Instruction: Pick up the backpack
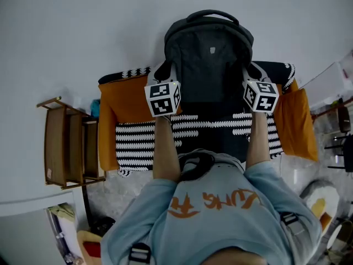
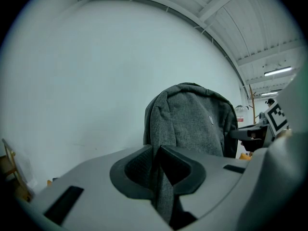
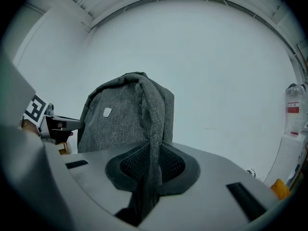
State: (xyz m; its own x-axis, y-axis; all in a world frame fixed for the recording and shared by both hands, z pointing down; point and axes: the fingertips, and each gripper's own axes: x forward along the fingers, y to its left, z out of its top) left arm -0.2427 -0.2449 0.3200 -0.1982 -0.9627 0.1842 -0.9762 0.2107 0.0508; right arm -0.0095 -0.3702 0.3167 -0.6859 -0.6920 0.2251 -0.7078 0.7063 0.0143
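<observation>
A dark grey backpack [image 1: 209,54] hangs upright in front of the white wall, above the couch. My left gripper [image 1: 164,75] is shut on its left shoulder strap [image 2: 162,191], whose grey fabric is pinched between the black pads. On the other side my right gripper [image 1: 251,75] is shut on the right shoulder strap [image 3: 147,186] in the same way. In the left gripper view the backpack [image 2: 192,121] rises just beyond the left gripper [image 2: 158,165]. In the right gripper view the backpack [image 3: 120,119] stands behind the right gripper [image 3: 153,165]. Each gripper's marker cube shows in the other's view.
Below the bag is a couch with orange cushions [image 1: 124,101] and a black-and-white patterned cover [image 1: 138,139]. A wooden side table [image 1: 66,145] stands to its left. Chairs and clutter sit at the right edge [image 1: 339,142]. A bottle-like thing [image 3: 293,107] hangs on the wall.
</observation>
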